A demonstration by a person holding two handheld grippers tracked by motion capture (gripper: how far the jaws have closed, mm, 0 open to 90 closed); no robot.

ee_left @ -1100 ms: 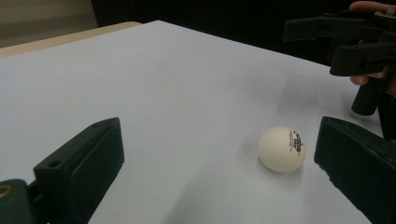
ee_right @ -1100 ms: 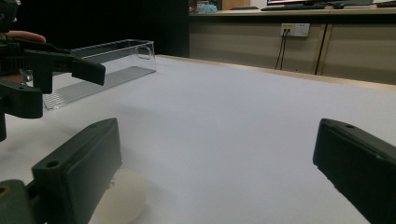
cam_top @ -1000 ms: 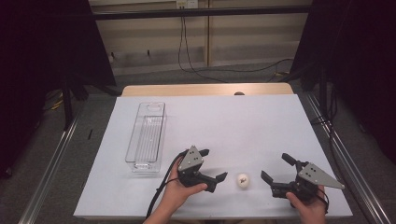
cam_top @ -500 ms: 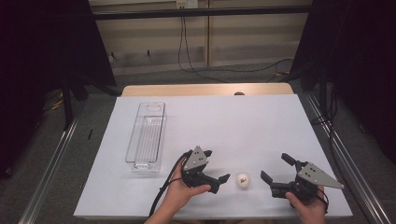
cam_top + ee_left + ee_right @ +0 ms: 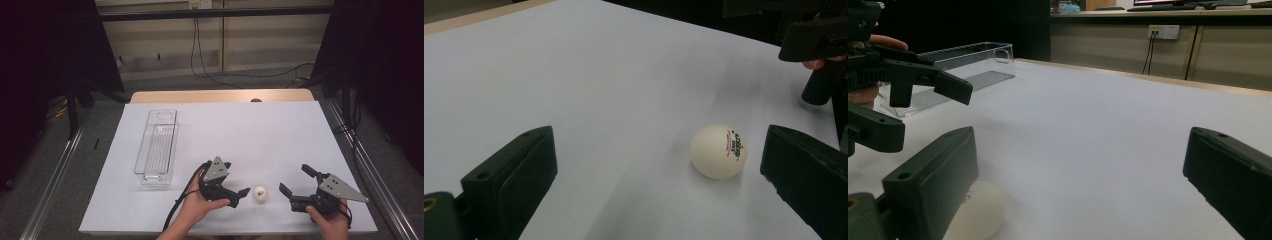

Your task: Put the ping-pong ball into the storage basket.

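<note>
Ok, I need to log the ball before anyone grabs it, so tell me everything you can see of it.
The ball is small, round and off-white with a matte, plastic-looking shell and a small red-and-dark printed mark on one side. It rests on the white table near the front edge, between the open left gripper and right gripper. Nothing grips it; it sits nearer one left jaw, apart from it.

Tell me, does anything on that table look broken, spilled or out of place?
Nothing stands out. A white ball sits on the table between the open left claw and open right claw. The clear tray lies flat, looking undamaged.
</note>
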